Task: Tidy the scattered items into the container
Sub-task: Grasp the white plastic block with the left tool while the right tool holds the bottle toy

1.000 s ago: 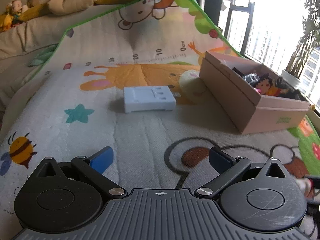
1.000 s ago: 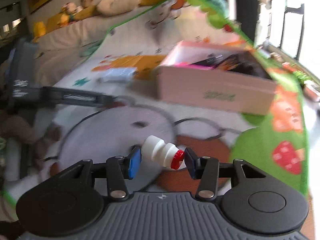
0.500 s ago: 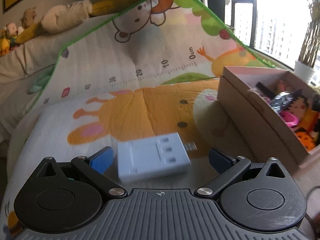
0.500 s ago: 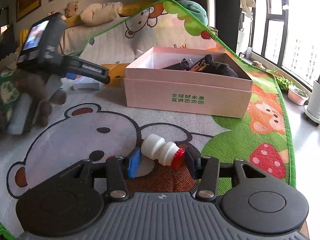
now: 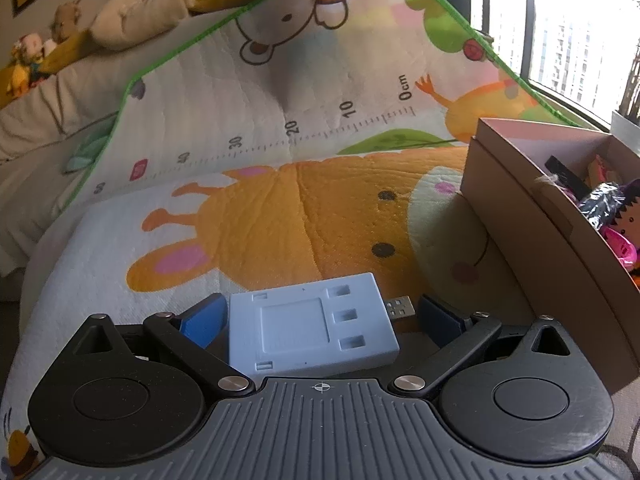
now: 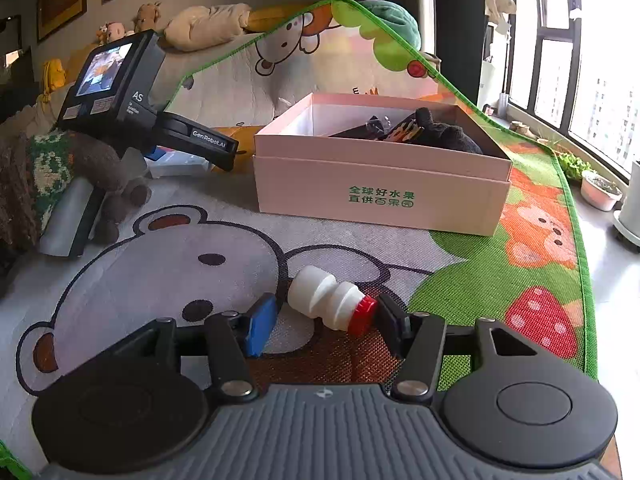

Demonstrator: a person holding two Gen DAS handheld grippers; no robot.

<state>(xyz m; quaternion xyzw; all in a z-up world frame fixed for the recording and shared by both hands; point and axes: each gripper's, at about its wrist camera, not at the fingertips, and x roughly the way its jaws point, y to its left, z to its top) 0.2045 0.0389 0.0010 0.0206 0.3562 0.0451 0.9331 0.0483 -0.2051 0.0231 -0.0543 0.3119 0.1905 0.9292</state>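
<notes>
A pale blue flat USB battery charger (image 5: 310, 326) lies on the play mat between the fingers of my open left gripper (image 5: 320, 320); the left pad (image 5: 204, 320) is close to its edge, the right pad stands apart from its USB plug. A small white bottle with a red cap (image 6: 330, 300) lies on the mat between the fingers of my open right gripper (image 6: 326, 322), with small gaps on both sides. The pink cardboard box (image 6: 380, 184) holds several toys and stands behind the bottle; it also shows at the right of the left wrist view (image 5: 532, 232).
The colourful play mat (image 6: 180, 256) runs up the sofa back. The left hand-held gripper (image 6: 120, 92) and a sleeved arm show at the left of the right wrist view. Plush toys (image 5: 136, 20) sit on the sofa. Plant pots (image 6: 600, 194) stand by the window.
My left gripper has moved forward until the charger lies between its open fingers. My right gripper has steadied around the bottle, still open.
</notes>
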